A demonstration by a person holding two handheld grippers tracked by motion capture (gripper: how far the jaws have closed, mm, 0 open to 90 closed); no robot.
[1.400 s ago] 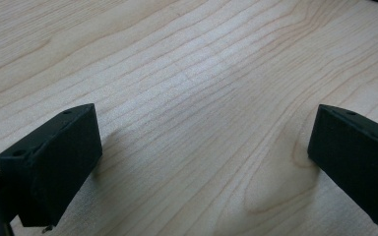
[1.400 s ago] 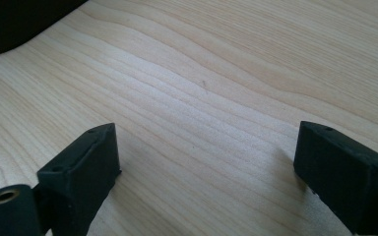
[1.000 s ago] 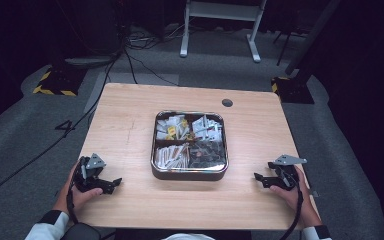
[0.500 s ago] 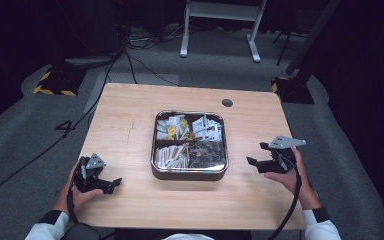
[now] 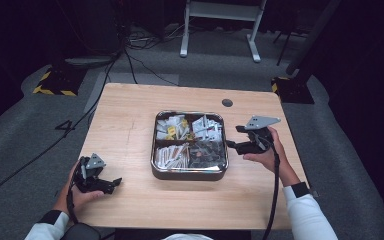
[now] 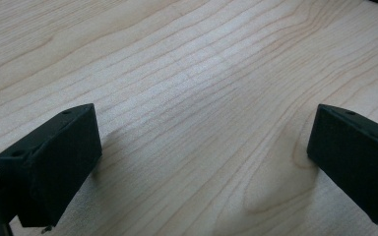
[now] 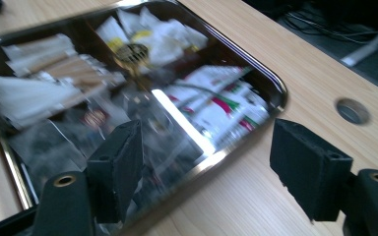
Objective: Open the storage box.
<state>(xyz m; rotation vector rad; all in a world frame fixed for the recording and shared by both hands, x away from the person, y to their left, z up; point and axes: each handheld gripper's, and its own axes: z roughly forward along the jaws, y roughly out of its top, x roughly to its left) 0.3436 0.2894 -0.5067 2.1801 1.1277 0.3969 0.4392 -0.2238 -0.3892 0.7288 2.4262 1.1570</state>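
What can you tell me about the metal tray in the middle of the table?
The tray is a shiny, roughly square metal dish with rounded corners, lying flat at the centre of the wooden table. Dividers split it into four compartments holding small packets, mostly white, some dark. The right gripper hovers open at its right rim, not touching.

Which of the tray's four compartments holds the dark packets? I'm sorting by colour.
The near right compartment of the tray, closest to the right gripper. The other three hold mostly white packets.
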